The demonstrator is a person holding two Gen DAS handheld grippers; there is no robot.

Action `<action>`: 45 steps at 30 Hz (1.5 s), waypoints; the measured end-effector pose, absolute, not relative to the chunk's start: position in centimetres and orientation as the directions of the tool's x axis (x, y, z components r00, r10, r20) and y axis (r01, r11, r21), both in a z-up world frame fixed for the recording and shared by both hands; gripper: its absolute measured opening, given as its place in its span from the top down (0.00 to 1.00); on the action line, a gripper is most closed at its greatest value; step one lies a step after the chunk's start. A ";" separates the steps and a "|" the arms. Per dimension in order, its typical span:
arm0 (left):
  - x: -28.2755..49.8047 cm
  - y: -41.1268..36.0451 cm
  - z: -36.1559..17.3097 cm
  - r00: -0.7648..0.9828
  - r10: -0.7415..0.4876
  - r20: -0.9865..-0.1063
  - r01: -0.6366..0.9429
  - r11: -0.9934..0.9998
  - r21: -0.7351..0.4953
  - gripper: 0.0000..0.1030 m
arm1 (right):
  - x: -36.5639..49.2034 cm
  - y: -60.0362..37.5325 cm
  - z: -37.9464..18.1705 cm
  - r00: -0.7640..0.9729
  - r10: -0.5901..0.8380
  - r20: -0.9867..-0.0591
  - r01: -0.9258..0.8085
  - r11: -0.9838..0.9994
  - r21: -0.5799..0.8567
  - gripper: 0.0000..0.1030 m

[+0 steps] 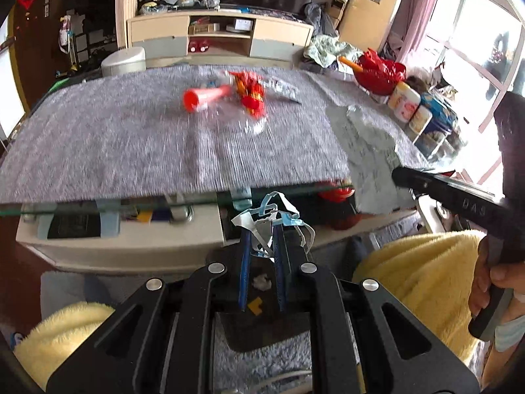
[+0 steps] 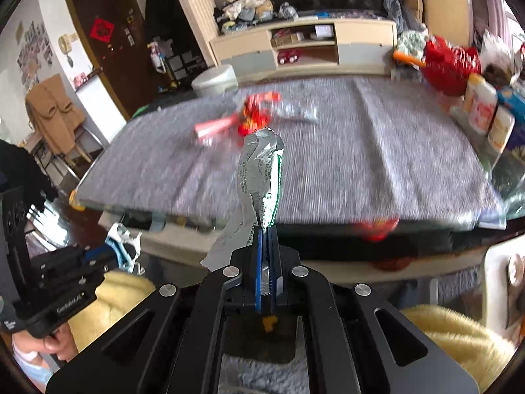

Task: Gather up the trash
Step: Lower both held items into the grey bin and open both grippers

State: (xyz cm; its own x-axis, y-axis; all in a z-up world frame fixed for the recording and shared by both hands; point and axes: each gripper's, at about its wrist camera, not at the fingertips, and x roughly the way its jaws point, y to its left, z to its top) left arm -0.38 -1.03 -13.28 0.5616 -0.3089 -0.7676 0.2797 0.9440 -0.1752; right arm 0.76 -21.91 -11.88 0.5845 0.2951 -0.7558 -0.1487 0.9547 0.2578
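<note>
Through the left wrist camera we see our left gripper [image 1: 261, 229] with its blue-edged fingers [image 1: 244, 256] clenched on a scrap of torn white and blue wrapper [image 1: 269, 216], whose strips curl up and out above the fingertips. The scrap hangs in front of the near edge of the desk [image 1: 98, 138], which is glass-topped and covered by a grey cloth. Toward the far middle of that cloth lies a blurred cluster of trash: a red and white tube [image 1: 205, 97], a red and orange wrapper [image 1: 251, 93] touching it, and a silvery wrapper [image 1: 282, 88] just beyond. At the desk's far right corner sit a red plastic bag [image 1: 382, 72] and a few jars [image 1: 407, 103]. Our right gripper's black body [image 1: 459, 193] crosses the right side of the picture, gripped by a hand [image 1: 492, 282]. Yellow fleece [image 1: 423, 272] covers our lap below.

Through the right wrist camera, our right gripper [image 2: 267, 229] has its fingers pressed tight together on the lower end of a crumpled silver packet [image 2: 261, 170] with green print, which stands upright above the tips, over the desk's near edge. The red trash cluster [image 2: 254, 118] lies on the grey cloth behind it. At lower left, our left gripper [image 2: 65, 282] carries its white and blue scrap [image 2: 123, 243].
</note>
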 end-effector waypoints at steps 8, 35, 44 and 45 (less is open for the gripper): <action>-2.1 -1.3 -17.4 0.487 -0.311 -0.816 0.276 0.942 -0.194 0.88 | -1.3 -20.4 -16.8 0.494 0.299 -0.816 -0.135 0.954 0.268 0.95; -0.3 -2.2 -28.5 0.213 -0.340 -0.916 0.237 0.928 -0.289 0.88 | 1.2 -17.4 -26.7 0.258 0.262 -0.930 -0.089 0.965 0.247 0.92; 0.3 -1.6 -27.9 0.234 -0.325 -0.917 0.220 0.936 -0.276 0.71 | 2.0 -18.1 -26.6 0.265 0.264 -0.927 -0.060 0.965 0.257 0.58; 0.4 -1.4 -27.7 0.238 -0.323 -0.916 0.216 0.937 -0.274 0.70 | 2.1 -18.2 -26.5 0.271 0.262 -0.926 -0.058 0.965 0.256 0.55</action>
State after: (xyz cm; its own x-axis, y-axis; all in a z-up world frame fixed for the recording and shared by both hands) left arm 0.41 -1.43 -27.69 0.2381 -0.3230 -0.9160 0.2164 0.9370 -0.2742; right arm 2.12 -18.20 -26.49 0.2712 0.2617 -0.9262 -0.0575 0.9650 0.2558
